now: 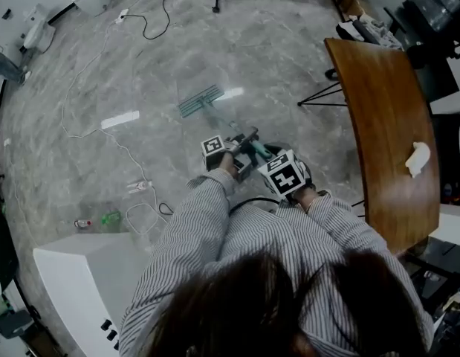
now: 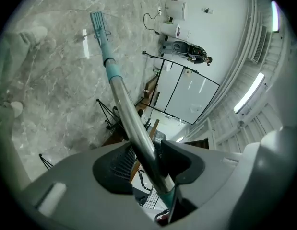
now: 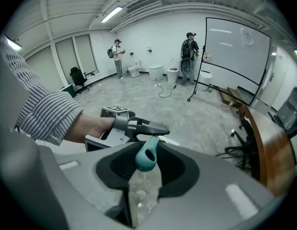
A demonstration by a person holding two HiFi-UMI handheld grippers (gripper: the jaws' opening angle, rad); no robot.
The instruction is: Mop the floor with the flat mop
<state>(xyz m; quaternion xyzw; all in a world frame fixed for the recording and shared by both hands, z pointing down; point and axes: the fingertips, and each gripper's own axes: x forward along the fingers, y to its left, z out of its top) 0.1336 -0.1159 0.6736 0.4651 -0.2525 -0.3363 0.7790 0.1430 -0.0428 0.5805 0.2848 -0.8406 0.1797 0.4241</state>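
**Both grippers on the pole, mop head flat on the floor**

The flat mop (image 1: 201, 100) lies out in front of the person on the grey marbled floor (image 1: 140, 65), left of the curved wooden table (image 1: 386, 125). Its pole (image 1: 224, 123) slopes back and to the right, up to the two grippers held close together at the person's chest.

The left gripper (image 2: 150, 162) has its jaws closed tight round the bare metal part of the pole, a little below the top. From there it looks down the whole shaft to the head. The right gripper (image 3: 147, 162) is clamped on the teal end cap (image 3: 147, 153), the nearest bit of the handle. One grip at the top and one just below it likely serves as pivot and steering hand. That would let the person push and pull the long pole while the head stays flat against the floor.

The head is a narrow teal-green bar with ribbed lines along it, and it sits flush on the floor. The pole is shiny silver, with a teal collar (image 2: 111, 68) where it meets the lower section; the end cap is hollow. A loose white cable (image 1: 129, 155) trails across the floor to the near left of the head — a snag risk if a stroke goes that way.
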